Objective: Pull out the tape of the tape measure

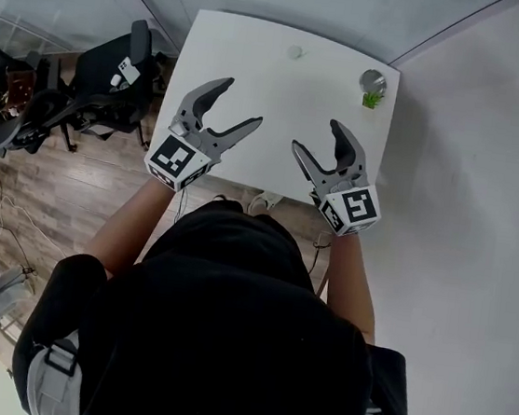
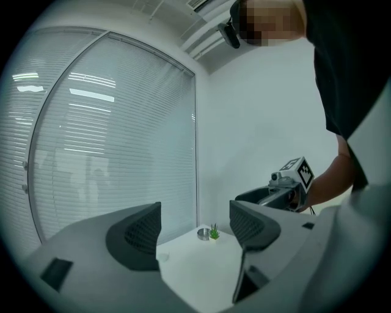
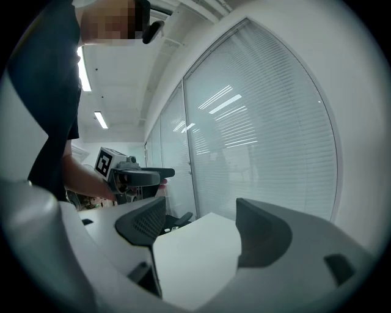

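Off at the far right corner of the white rectangular table (image 1: 259, 56) sits the small round silver-cased tape measure (image 1: 373, 81), untouched, with a tiny green potted plant (image 1: 372, 100) just beside it on the near side. A small pale round disc (image 1: 295, 52) lies further left along the table's far edge; what it is cannot be made out. Both tools hover over the near half of the table, well apart from the tape measure. The left grey two-jaw gripper (image 1: 242, 102) has its jaws spread wide with nothing between them; its own view shows only bare tabletop and, far beyond, the tape measure and plant in the gap. The right grey two-jaw gripper (image 1: 316, 135) is likewise gaping and holds nothing, with only the white surface between its textured pads. Each carries a cube with square black-and-white markers at its rear, and the two point roughly forward and slightly toward each other. The person wears a black top (image 1: 227, 320). Left of the table stand black office chairs (image 1: 106, 80) on a wood-plank floor (image 1: 103, 183), and a glass wall with horizontal blinds (image 2: 122, 153) rises behind the table.
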Available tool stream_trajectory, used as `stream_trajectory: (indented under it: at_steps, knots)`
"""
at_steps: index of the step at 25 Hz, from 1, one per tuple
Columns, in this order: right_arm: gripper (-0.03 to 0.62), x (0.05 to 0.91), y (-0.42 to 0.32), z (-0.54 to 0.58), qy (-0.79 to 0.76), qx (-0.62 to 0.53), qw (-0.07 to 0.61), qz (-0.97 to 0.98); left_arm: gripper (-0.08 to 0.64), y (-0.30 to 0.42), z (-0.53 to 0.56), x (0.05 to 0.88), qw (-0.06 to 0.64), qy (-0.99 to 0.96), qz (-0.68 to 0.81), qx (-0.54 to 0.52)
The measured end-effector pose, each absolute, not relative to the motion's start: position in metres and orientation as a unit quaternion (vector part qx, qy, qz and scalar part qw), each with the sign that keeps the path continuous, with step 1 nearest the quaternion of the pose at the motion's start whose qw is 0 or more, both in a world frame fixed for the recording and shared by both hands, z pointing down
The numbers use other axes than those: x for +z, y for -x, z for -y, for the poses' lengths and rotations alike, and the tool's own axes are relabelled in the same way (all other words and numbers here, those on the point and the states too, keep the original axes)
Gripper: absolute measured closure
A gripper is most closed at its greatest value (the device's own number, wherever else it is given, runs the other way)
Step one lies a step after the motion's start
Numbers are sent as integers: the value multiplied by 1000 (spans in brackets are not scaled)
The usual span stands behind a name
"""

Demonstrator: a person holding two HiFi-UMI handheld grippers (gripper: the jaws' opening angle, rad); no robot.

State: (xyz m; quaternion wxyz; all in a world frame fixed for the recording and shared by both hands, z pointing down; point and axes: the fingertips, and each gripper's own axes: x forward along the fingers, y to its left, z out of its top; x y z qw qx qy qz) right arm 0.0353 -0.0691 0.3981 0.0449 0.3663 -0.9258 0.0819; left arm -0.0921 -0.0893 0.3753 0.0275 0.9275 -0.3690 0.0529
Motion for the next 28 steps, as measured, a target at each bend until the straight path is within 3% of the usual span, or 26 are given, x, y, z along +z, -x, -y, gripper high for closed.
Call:
stream_trajectory:
  at_steps: [13,28]
  knots:
    - [261,420,-53,145,-316,96,55,942,216,65,156,391,29,-919,385,78]
    - [272,464,-42,218,-340,113,91,929,232,66,227,443,24,-946,294,134]
